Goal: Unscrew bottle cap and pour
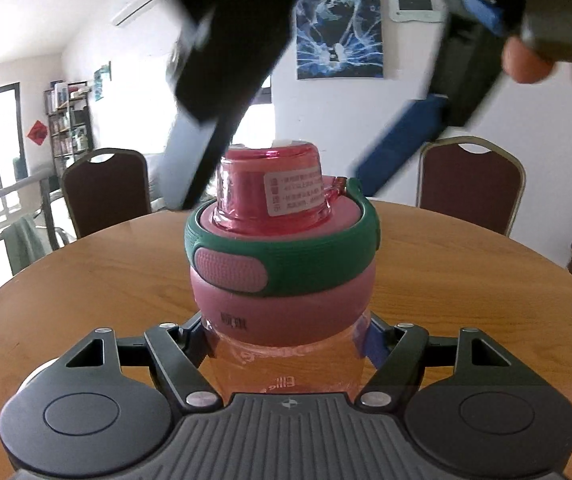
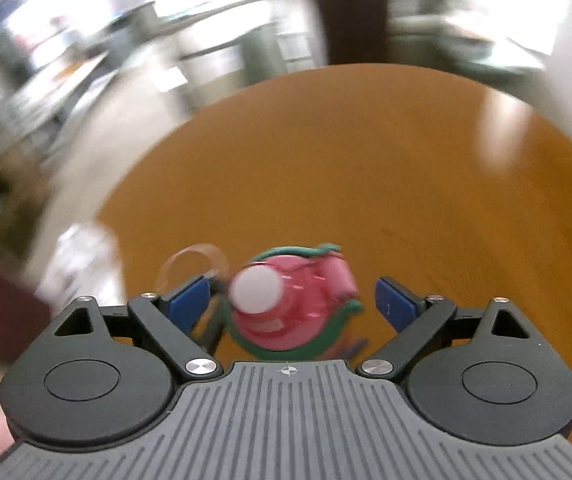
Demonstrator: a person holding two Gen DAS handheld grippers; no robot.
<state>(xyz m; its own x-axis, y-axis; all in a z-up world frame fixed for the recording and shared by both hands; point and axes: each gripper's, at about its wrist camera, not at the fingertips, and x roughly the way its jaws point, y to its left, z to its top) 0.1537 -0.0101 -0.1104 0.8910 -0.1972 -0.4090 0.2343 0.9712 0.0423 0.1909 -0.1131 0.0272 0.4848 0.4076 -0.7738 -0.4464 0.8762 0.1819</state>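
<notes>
From the left wrist, the left claw (image 1: 287, 344) is clamped on the clear body of the pink water bottle (image 1: 286, 356), which stands upright on the round wooden bench (image 1: 465, 264). Its pink cap (image 1: 274, 184) with the green carry strap (image 1: 313, 268) is still seated. The right claw (image 1: 282, 152) hangs above, blurred, fingers spread either side of the cap.

From the right wrist, looking down, the right claw (image 2: 293, 300) is open, its blue pads (image 2: 188, 298) straddling the cap (image 2: 286, 304) without touching. A clear cup (image 2: 192, 266) sits just left of the bottle. Judging by this, unscrewing has not begun; all the pouring remains.
</notes>
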